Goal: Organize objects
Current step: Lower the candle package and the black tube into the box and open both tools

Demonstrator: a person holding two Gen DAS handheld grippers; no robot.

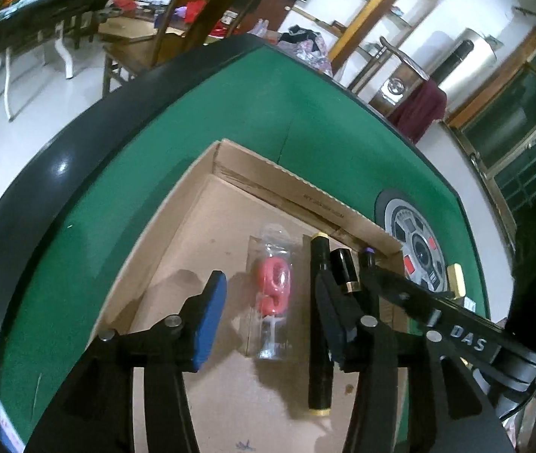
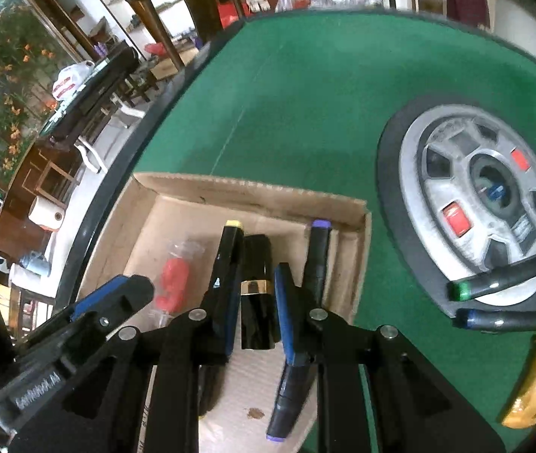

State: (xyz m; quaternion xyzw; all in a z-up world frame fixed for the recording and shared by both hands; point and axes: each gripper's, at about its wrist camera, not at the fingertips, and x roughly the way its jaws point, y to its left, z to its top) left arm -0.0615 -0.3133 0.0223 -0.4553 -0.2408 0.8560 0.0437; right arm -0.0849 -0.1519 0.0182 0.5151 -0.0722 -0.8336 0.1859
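"DAS" on right tongs (image 1: 351, 268) arm.

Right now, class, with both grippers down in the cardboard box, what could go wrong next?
1. The right gripper holds the black tube in a tight slot between the yellow-capped marker and the purple-capped marker; setting it down may knock either askew.
2. The left gripper hangs open over the clear packet close beside the right one, so the two could collide.
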